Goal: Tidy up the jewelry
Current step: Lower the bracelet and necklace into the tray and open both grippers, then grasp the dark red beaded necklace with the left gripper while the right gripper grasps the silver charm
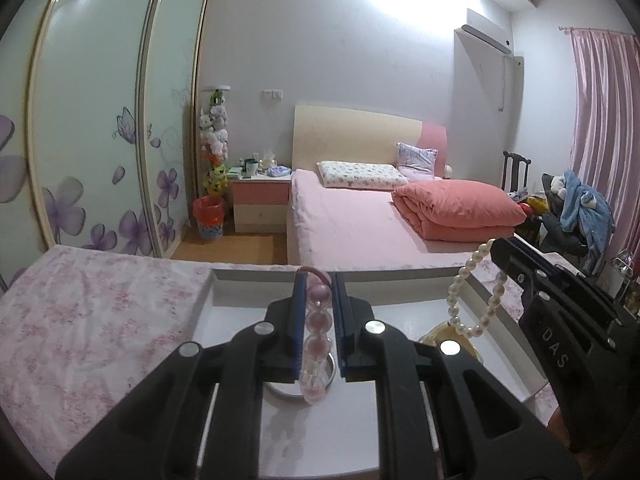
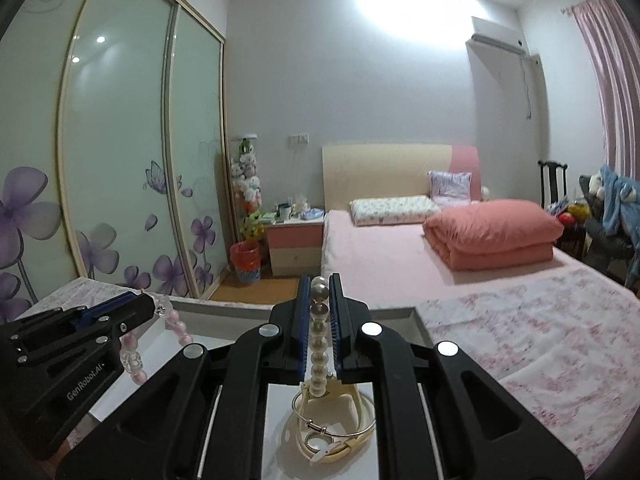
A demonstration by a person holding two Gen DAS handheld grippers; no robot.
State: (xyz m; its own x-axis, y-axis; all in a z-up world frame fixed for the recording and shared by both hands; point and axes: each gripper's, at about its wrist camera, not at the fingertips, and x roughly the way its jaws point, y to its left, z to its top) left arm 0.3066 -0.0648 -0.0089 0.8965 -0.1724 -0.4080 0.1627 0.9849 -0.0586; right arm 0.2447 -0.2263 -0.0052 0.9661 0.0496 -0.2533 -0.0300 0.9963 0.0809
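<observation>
My left gripper [image 1: 317, 280] is shut on a pink bead bracelet [image 1: 317, 338], which hangs between the fingers above a white tray [image 1: 236, 304]; a silver ring [image 1: 332, 376] lies under it. My right gripper [image 2: 319, 282] is shut on a white pearl bracelet [image 2: 319, 352], held above gold and silver bangles [image 2: 336, 428] in the tray. In the left wrist view the right gripper [image 1: 500, 248] sits at the right with the pearl bracelet [image 1: 472, 300] dangling. In the right wrist view the left gripper [image 2: 154, 304] sits at the left with the pink bracelet [image 2: 134, 354].
The tray rests on a pink floral cloth [image 1: 92, 320] over a table. Beyond it are a bed [image 1: 352, 220] with a folded coral quilt [image 1: 460, 208], a nightstand [image 1: 262, 204], a red bin [image 1: 208, 216], sliding wardrobe doors [image 1: 100, 120] at the left and a cluttered chair [image 1: 576, 216] at the right.
</observation>
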